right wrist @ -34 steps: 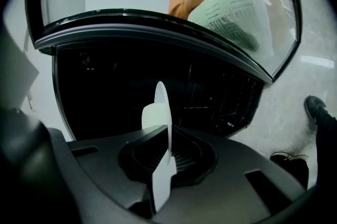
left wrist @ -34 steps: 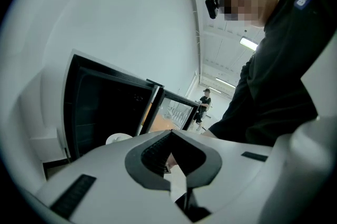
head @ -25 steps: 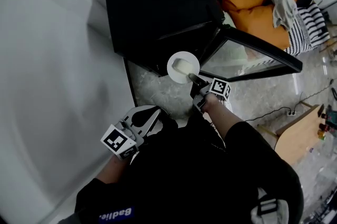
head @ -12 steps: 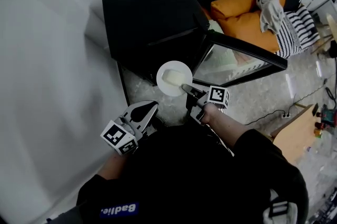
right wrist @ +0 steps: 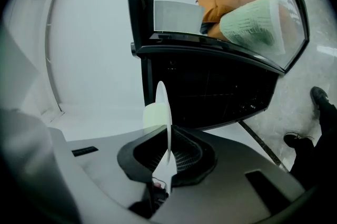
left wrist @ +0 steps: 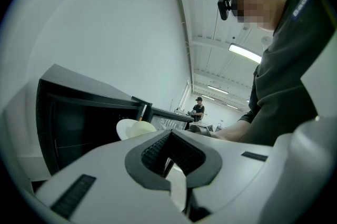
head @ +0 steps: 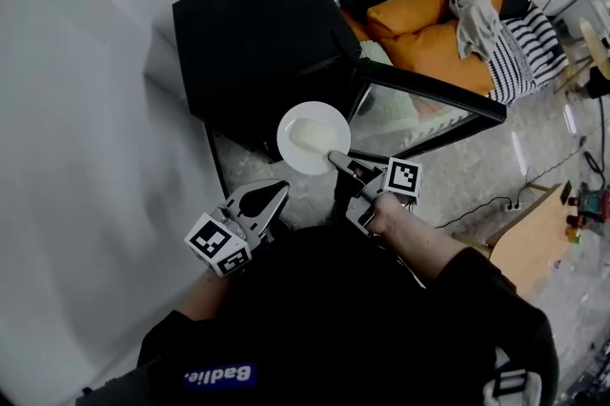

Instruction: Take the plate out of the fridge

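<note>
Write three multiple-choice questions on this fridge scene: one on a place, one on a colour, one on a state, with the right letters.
1. Where is the plate?
A. on a shelf inside
B. outside the fridge, in the right hand-held gripper
C. on the floor

2. What colour is the fridge?
A. white
B. black
C. orange

3. The fridge door is:
A. open
B. shut
C. missing

Answers: 1B, the right hand-held gripper clamps its rim outside; 2B, its body is black; 3A, the glass door is swung out.

The pale stone floor (head: 534, 142) bears a black fridge (head: 253, 37) and orange cushions (head: 419, 28).
</note>
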### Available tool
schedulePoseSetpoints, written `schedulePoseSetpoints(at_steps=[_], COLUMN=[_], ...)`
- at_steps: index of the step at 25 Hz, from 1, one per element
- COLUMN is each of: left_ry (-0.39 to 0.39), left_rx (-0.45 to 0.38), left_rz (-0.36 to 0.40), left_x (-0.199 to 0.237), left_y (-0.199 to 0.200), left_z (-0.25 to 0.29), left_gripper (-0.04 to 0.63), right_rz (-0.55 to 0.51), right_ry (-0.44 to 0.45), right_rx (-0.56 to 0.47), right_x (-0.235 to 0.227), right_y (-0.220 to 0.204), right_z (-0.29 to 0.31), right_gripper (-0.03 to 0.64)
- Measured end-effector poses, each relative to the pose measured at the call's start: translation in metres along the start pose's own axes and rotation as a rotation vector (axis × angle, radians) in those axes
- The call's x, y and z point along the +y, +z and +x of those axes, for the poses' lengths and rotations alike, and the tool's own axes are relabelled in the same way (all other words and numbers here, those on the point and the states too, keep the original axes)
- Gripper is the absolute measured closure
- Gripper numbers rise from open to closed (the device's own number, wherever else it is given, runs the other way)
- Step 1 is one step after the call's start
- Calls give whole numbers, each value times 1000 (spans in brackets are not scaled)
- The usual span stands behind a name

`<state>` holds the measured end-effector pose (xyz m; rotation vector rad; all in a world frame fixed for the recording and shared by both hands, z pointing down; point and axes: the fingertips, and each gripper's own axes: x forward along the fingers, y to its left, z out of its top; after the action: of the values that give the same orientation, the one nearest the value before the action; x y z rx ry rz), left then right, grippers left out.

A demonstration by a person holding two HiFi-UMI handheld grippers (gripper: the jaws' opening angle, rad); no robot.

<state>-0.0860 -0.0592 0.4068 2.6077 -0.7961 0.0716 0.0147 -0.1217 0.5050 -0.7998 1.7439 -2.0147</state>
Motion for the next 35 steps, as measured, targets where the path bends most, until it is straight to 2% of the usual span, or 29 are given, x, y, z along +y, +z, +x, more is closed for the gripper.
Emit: schedulePoseSetpoints(at_steps=[8,19,29,35], left_ry=[-9,-14,-15,-11], left_rx=[27,40,46,39], left_rz=[18,83,95,71], left_x=[-3,-9,-10,-11], left_y=[-7,-8,-9,-10], left_z=[6,8,10,9], left_gripper=[591,591,591,591], right_rz=[-1,-4,-18,-27], right_ry=[37,87,66,76], right_rx=[-23,-20,-8,-15], right_x=[36,73,69,71], right_y=[0,-12,-17,-17], right_z=[-12,-19,-20,-21], right_gripper=[598,598,598,598])
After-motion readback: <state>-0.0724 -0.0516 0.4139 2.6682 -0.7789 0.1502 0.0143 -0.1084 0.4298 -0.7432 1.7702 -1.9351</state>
